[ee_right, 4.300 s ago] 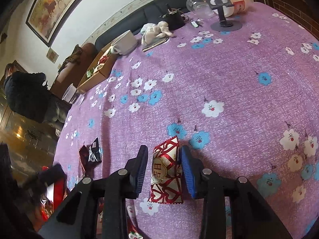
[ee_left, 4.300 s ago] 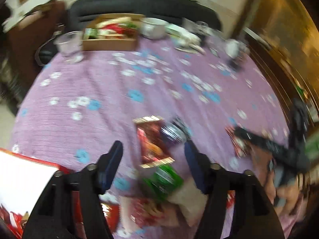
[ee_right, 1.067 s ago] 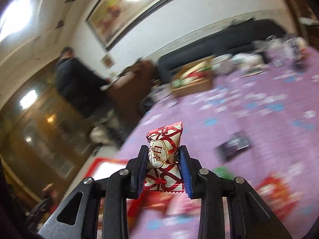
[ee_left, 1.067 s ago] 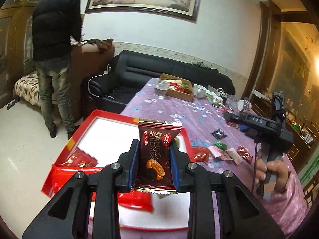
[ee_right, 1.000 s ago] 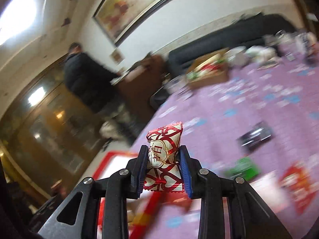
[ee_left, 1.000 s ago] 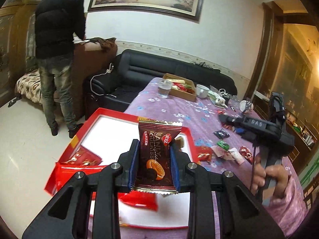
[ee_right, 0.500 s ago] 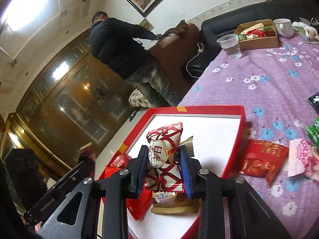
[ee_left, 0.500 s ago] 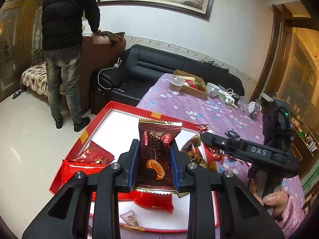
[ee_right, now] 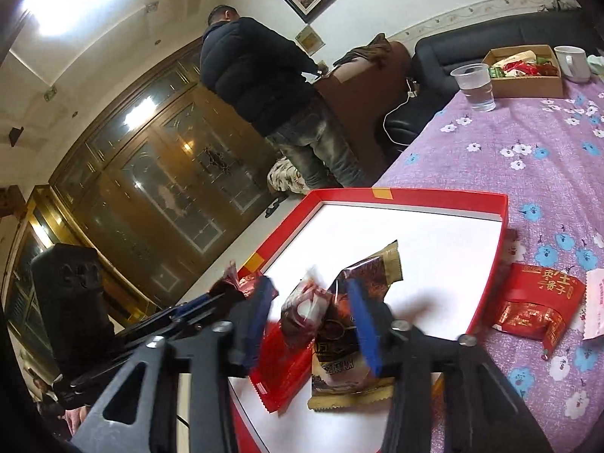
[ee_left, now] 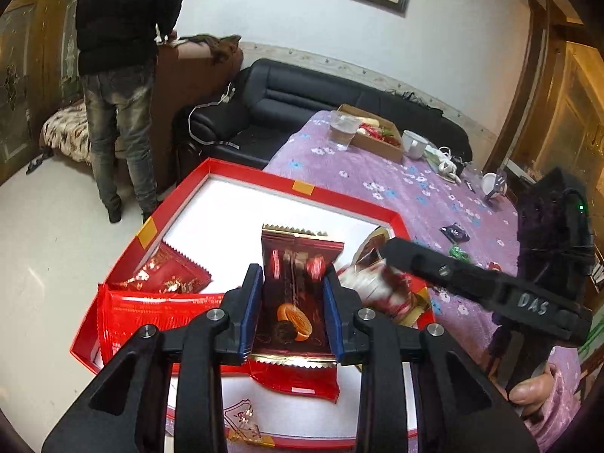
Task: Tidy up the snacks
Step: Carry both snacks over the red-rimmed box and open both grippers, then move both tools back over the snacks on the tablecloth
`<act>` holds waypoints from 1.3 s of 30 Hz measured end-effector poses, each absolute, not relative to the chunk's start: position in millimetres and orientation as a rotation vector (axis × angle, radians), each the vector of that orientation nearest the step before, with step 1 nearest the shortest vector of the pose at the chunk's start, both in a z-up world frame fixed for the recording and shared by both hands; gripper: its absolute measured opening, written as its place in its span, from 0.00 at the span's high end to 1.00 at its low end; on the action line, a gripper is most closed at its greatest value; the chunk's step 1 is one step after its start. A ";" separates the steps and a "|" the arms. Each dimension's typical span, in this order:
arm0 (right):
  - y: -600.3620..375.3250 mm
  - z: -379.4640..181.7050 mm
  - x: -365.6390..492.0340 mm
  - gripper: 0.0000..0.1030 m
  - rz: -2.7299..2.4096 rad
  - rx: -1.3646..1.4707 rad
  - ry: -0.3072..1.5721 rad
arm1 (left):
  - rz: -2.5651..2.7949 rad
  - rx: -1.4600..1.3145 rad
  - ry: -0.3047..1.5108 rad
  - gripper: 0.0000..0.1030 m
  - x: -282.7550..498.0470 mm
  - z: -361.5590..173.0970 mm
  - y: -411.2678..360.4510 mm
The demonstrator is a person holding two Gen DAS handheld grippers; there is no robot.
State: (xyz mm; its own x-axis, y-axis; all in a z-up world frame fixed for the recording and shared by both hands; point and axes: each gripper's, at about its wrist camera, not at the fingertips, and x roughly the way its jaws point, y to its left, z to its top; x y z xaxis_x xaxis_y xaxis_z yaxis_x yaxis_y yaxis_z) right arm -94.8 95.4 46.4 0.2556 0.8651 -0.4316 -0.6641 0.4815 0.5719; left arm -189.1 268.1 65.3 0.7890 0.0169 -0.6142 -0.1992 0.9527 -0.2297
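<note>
Left wrist view: the left gripper is held over the red tray, and a brown biscuit pack is seen between its jaws, which are opening; the pads appear barely in contact with the pack's sides, so the grip is judged to be at the point of release. Inside the tray, a long red pack lies along the near left edge, with a smaller red pack behind it. The right gripper is reached in over the tray's right edge, above a blurred red-and-white candy. On the purple table, beyond the tray's right edge, a dark snack and a green snack are left unsorted.

Right wrist view: the right gripper's jaws are opening and stand apart; the red-and-white candy is seen blurred between them with no pad on it, judged to be dropping into the tray. Beneath it a brown-and-gold pack and a red pack lie already in the tray near its near edge. A red packet is left on the table just outside the tray's right edge.

The task is judged partly done: several snacks are in the tray, two more are being delivered, and at least three are left on the table.
</note>
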 end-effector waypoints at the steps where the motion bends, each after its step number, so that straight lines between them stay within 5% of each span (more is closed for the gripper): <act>1: 93.4 46.5 -93.9 0.50 1.058 0.309 0.786 | 0.120 -0.299 0.656 0.64 -188.3 64.6 268.9; 4: 81.9 46.4 -85.6 0.49 1.037 0.361 0.786 | 0.127 -0.308 0.664 0.43 -188.9 63.5 269.2; 22: -181.4 69.2 -48.0 0.28 0.492 0.608 0.610 | -0.011 -0.135 0.707 0.42 -178.5 63.5 194.8; 35: -156.1 35.9 -30.0 0.29 0.367 0.143 0.909 | -0.103 -0.012 0.758 0.37 -169.1 66.2 121.8; 39: -135.3 28.7 -20.5 0.44 0.353 -0.043 0.951 | -0.118 0.024 0.777 0.37 -165.6 66.4 106.1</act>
